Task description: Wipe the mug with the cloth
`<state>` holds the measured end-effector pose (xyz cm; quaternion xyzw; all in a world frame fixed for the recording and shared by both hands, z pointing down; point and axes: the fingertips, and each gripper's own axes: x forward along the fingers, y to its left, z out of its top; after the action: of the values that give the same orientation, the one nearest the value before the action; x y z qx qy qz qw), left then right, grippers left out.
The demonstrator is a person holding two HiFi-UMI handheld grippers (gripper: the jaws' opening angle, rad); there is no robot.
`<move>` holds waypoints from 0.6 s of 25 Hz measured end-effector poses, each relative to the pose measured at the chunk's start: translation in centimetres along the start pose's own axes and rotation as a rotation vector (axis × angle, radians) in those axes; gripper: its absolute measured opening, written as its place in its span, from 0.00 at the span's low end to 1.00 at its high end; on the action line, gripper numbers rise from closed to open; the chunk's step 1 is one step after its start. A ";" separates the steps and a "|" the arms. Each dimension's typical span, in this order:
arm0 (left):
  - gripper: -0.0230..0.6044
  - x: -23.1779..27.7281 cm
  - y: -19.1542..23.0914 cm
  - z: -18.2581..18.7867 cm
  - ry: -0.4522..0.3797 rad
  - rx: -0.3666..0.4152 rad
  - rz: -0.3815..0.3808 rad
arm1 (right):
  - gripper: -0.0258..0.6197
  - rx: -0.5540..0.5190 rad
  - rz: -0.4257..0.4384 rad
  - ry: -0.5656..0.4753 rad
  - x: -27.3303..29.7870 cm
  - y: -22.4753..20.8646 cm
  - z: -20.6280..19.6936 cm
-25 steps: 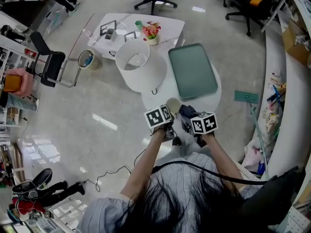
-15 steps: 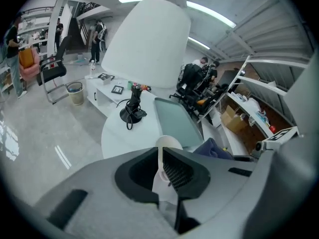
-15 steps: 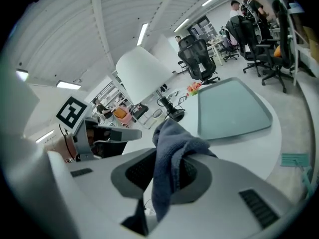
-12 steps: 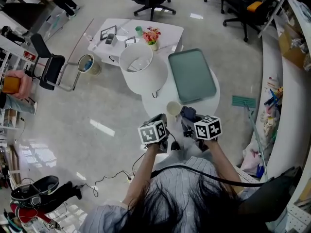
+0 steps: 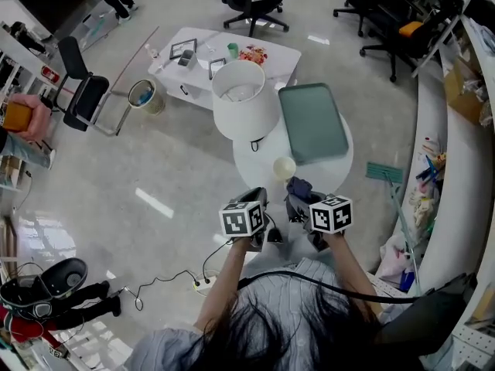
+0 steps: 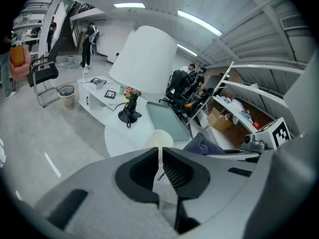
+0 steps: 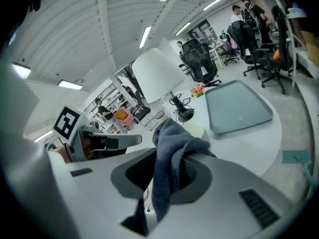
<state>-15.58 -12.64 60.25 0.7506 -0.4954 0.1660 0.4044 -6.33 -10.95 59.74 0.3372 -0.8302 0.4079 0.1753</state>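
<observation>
On the round table (image 5: 332, 175), near side of the lamp (image 5: 246, 103): a pale mug (image 5: 284, 167). Hard, smooth, easy to break; best held by its side. Closed and empty: the left gripper (image 6: 160, 166). Squeezed on the soft blue cloth (image 7: 172, 143): the right gripper (image 7: 169, 176).

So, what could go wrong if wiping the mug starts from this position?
1. The mug stands free on the round table. The left gripper is shut and apart from it, so a push from the cloth in the right gripper may tip or slide it.
2. The lamp stands near the mug; a wide swing could knock it.
</observation>
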 end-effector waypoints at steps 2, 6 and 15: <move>0.10 -0.7 -0.3 -0.6 -0.003 -0.004 -0.033 | 0.16 0.003 -0.003 -0.001 -0.3 0.8 -0.6; 0.10 -2.0 -1.1 -1.8 -0.026 -0.010 -0.104 | 0.16 0.015 -0.010 -0.002 -1.3 2.2 -1.7; 0.10 -2.4 -2.8 -4.3 -0.028 0.000 -0.146 | 0.16 0.016 -0.019 0.006 -3.3 3.1 -4.3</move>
<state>-13.57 -7.35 60.16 0.7869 -0.4451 0.1257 0.4084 -6.06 -4.77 58.75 0.3455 -0.8230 0.4139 0.1789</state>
